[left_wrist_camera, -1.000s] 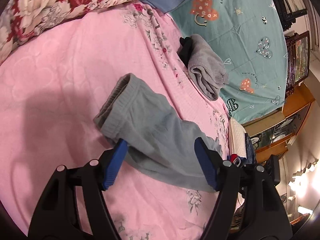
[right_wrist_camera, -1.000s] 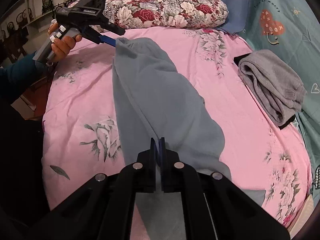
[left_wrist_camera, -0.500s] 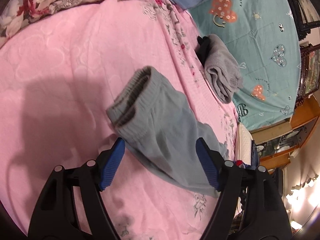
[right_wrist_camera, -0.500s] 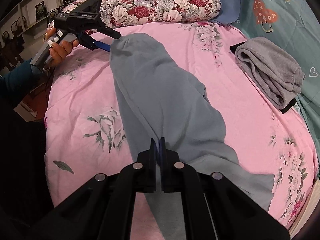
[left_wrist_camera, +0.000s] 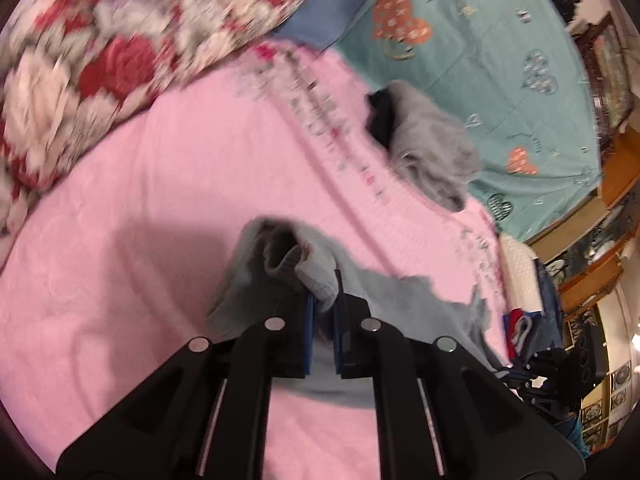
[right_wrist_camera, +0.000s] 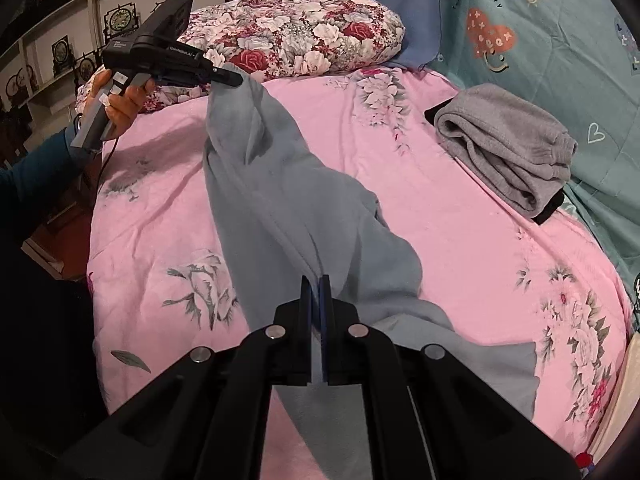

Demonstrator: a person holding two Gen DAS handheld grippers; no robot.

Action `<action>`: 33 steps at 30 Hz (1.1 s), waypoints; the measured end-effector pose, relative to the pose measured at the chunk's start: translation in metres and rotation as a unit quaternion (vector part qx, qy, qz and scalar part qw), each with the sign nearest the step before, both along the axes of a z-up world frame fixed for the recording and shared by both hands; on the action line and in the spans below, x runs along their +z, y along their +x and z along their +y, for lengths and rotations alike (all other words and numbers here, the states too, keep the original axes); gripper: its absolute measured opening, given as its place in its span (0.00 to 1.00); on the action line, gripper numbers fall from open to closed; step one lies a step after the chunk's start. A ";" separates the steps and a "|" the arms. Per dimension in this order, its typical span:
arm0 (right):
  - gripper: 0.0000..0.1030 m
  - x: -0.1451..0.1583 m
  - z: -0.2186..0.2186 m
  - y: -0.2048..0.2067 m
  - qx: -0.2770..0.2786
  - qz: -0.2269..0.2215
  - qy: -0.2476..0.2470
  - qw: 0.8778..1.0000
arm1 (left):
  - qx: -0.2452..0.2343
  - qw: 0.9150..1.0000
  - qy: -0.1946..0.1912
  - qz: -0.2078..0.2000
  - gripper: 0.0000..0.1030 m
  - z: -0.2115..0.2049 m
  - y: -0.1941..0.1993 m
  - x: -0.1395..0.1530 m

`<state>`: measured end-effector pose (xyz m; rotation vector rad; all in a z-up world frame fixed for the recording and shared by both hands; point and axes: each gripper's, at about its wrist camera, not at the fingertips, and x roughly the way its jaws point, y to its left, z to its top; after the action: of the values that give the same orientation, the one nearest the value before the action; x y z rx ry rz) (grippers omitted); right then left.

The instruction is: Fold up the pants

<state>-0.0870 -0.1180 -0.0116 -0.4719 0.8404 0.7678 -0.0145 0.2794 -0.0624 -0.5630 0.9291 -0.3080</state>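
Note:
Grey-blue pants (right_wrist_camera: 288, 208) stretch across the pink floral bedspread (right_wrist_camera: 460, 240). My left gripper (left_wrist_camera: 323, 300) is shut on the ribbed waistband (left_wrist_camera: 316, 276) and holds that end lifted off the bed; it also shows in the right wrist view (right_wrist_camera: 230, 78), held by a hand. My right gripper (right_wrist_camera: 315, 284) is shut on a fold of the pants near the middle of the leg. The pants hang taut between the two grippers.
A folded grey garment (right_wrist_camera: 508, 144) over something black lies at the right of the bed, also in the left wrist view (left_wrist_camera: 428, 148). A red floral pillow (right_wrist_camera: 296, 32) is at the head. A teal heart-print blanket (right_wrist_camera: 560, 40) lies beyond.
My left gripper was open around the waistband end; it has closed on it and lifted it off the bed. My right gripper has stayed shut on the pants.

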 end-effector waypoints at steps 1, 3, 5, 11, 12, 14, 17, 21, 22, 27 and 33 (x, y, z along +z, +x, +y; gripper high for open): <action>0.03 -0.009 0.001 -0.003 -0.001 0.012 0.002 1.000 | 0.003 1.000 0.002 0.023 0.07 0.003 0.001 -0.013; 0.03 -0.033 0.005 -0.006 0.000 0.038 -0.007 0.999 | 0.008 0.998 0.010 0.064 0.08 0.009 0.001 -0.036; 0.03 -0.056 0.010 -0.007 -0.006 0.071 -0.008 0.997 | 0.006 0.998 -0.003 0.065 0.11 0.013 -0.006 -0.044; 0.28 -0.056 -0.012 -0.001 -0.064 0.119 0.040 0.990 | 0.028 0.998 0.035 0.032 0.69 0.021 -0.030 -0.014; 0.29 -0.044 -0.024 0.002 -0.081 0.103 0.048 0.990 | 0.026 0.999 0.047 0.010 0.69 0.020 -0.035 -0.003; 0.38 -0.015 -0.060 0.013 -0.136 0.068 0.066 0.986 | 0.018 0.999 0.042 -0.016 0.69 0.019 -0.042 0.016; 0.40 0.014 -0.126 0.043 -0.251 0.053 0.099 0.962 | 0.000 0.999 0.030 -0.044 0.74 0.004 -0.043 0.036; 0.40 0.003 -0.187 0.092 -0.358 0.095 0.109 0.923 | -0.082 0.995 0.033 -0.035 0.78 -0.057 -0.025 0.029; 0.40 -0.003 -0.193 0.102 -0.369 0.097 0.099 0.919 | -0.105 0.993 0.040 -0.022 0.78 -0.074 -0.020 0.022; 0.37 -0.043 -0.206 0.142 -0.380 0.102 0.040 0.918 | -0.176 0.977 0.113 0.030 0.78 -0.137 -0.010 -0.024; 0.37 -0.067 -0.206 0.171 -0.343 0.098 0.016 0.934 | -0.177 0.977 0.116 0.024 0.79 -0.134 -0.011 -0.025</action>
<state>0.0836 -0.3236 -0.0783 -0.0496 1.0915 0.1775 -0.0259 0.1454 -0.0877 -0.1878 1.0964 -0.4995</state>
